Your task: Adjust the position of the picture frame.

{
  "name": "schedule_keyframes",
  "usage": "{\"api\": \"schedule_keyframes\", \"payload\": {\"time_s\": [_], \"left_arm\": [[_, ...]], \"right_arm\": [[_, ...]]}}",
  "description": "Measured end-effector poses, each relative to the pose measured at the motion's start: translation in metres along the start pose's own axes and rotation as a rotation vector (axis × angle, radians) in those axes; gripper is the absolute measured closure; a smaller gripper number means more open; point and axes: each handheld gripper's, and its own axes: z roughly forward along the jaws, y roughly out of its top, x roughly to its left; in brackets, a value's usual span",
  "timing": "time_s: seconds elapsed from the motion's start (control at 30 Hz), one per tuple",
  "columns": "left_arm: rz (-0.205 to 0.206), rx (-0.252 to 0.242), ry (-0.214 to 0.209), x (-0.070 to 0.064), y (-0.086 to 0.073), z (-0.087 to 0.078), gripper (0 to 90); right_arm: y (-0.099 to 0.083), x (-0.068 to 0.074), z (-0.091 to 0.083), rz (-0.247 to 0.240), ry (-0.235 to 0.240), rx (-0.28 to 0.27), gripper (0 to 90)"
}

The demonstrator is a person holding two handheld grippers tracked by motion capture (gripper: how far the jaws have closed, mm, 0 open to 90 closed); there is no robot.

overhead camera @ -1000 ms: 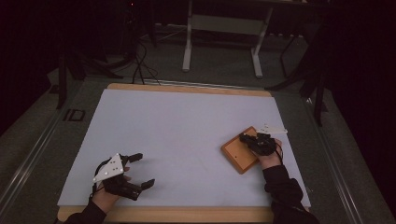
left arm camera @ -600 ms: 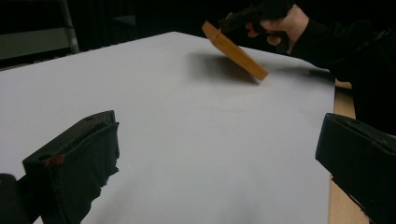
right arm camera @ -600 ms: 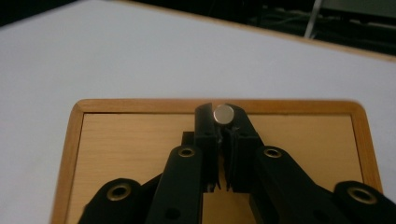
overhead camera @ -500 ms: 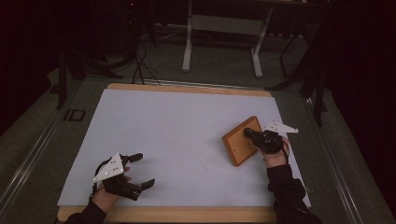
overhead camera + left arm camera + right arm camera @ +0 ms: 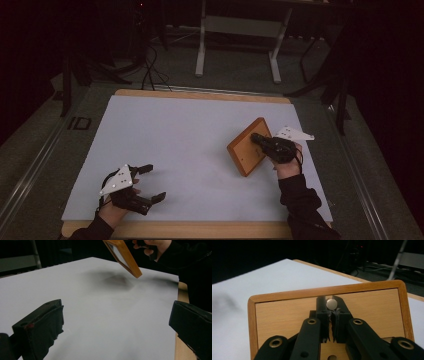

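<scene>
Right tongs (image 5: pixel 260 140) gripping frame (image 5: pixel 247 150) by its back knob (image 5: pixel 331 304), tilting it off bench (image 5: pixel 175 130); long axis running near-right to far-left. Left tongs (image 5: pixel 150 182) gaping, idling near-left, well apart.

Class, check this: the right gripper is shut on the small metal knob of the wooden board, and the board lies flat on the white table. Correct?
Not quite. The right gripper is shut on the metal knob, but the wooden board does not lie flat: the left gripper view shows it tilted and lifted above the white table, its shadow beneath it.
</scene>
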Motion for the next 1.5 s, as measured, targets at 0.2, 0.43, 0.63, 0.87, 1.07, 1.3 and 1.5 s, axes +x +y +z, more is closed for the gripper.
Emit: {"api": "schedule_keyframes", "payload": {"time_s": [0.2,0.43,0.63,0.87,1.07,1.3,1.5], "left_arm": [[-0.001,0.001,-0.002,0.000,0.000,0.000,0.0],[0.000,0.000,-0.006,0.000,0.000,0.000,0.0],[0.000,-0.002,-0.008,0.000,0.000,0.000,0.0],[0.000,0.000,-0.011,0.000,0.000,0.000,0.0],[0.000,0.000,-0.013,0.000,0.000,0.000,0.0],[-0.001,0.007,-0.017,0.000,-0.001,0.001,0.0],[0.004,0.012,-0.017,0.001,-0.001,0.000,0.0]], "right_arm": [[0.004,0.019,0.005,-0.026,0.038,0.002,85.4],[0.001,0.048,0.016,-0.031,0.078,0.014,85.4],[-0.009,0.063,0.029,-0.033,0.090,0.048,85.4],[-0.018,0.072,0.051,-0.035,0.094,0.084,85.4],[-0.021,0.075,0.070,-0.030,0.106,0.111,85.4],[-0.023,0.082,0.092,-0.038,0.117,0.140,85.4],[-0.028,0.087,0.111,-0.054,0.111,0.182,85.3]]}}
